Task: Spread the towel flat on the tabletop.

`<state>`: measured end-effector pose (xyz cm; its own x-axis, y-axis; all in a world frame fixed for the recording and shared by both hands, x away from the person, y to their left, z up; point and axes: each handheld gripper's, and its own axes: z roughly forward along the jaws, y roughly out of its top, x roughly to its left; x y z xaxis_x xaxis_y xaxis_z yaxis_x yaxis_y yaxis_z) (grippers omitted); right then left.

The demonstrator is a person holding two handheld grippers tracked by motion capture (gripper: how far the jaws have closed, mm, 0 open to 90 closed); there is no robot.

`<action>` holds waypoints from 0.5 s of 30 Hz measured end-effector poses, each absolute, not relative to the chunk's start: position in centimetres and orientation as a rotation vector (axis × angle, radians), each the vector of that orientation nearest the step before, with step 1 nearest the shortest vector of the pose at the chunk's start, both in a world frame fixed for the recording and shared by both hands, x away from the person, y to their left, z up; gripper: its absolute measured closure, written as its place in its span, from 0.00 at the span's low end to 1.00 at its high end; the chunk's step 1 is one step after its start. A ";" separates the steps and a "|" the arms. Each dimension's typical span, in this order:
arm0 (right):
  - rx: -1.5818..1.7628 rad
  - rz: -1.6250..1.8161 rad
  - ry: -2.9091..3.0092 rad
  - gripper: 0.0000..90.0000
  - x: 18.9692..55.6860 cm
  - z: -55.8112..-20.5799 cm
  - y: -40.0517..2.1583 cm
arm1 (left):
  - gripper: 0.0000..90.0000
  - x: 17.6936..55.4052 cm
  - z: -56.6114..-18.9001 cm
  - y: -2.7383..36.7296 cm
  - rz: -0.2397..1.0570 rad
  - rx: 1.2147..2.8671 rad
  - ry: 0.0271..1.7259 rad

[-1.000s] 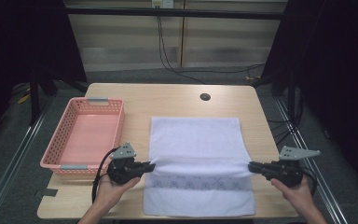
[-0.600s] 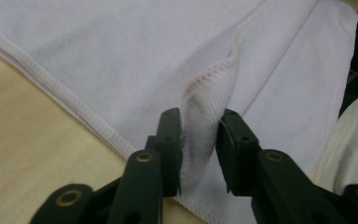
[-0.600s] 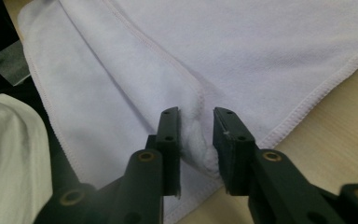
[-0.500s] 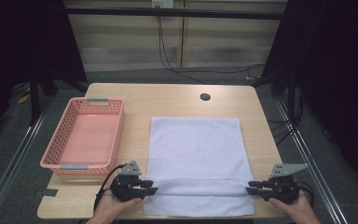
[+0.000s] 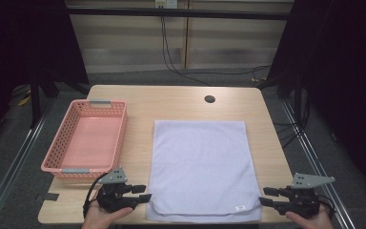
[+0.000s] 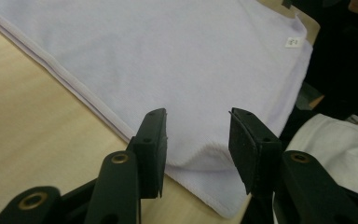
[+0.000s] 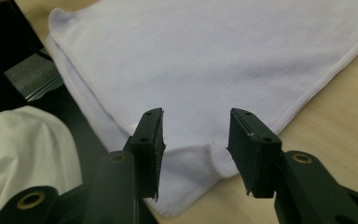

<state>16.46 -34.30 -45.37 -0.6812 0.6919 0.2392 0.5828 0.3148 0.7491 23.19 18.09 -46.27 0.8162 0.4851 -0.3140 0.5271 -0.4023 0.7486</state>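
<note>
Your left hand-held gripper (image 5: 144,193) and right hand-held gripper (image 5: 263,196) have just been opening, jaws wide, pressing nothing. One soft, pale lilac towel (image 5: 200,167) lies folded at the worktop's (image 5: 171,100) near edge, between them. The gripper views show its stitched hem; the high view adds one pink lattice basket (image 5: 64,164), left.

Even overhead light on table (image 5: 181,102), dark surround from 9 to 3 o'clock; soft shadows, gripper views slightly soft.
</note>
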 end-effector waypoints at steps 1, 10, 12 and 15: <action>1.193 1.311 2.428 0.61 16.8 -45.4 -34.2 | 0.64 23.6 -46.3 17.8 -0.044 2.071 0.742; 1.160 1.251 2.446 0.59 22.0 -46.5 -30.6 | 0.77 29.3 -48.0 13.5 -0.003 2.161 0.755; 1.148 1.254 2.459 0.60 23.3 -46.9 -29.7 | 0.79 30.3 -48.4 13.0 -0.003 2.159 0.776; 1.153 1.222 2.482 0.61 24.7 -47.5 -29.0 | 0.77 31.1 -48.9 12.9 0.007 2.172 0.794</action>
<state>24.69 -28.96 -47.54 -0.6953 0.6924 0.1925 0.5750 0.3753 0.7270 31.10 12.86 -48.88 0.8023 0.5428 -0.2484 0.5384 -0.4783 0.6938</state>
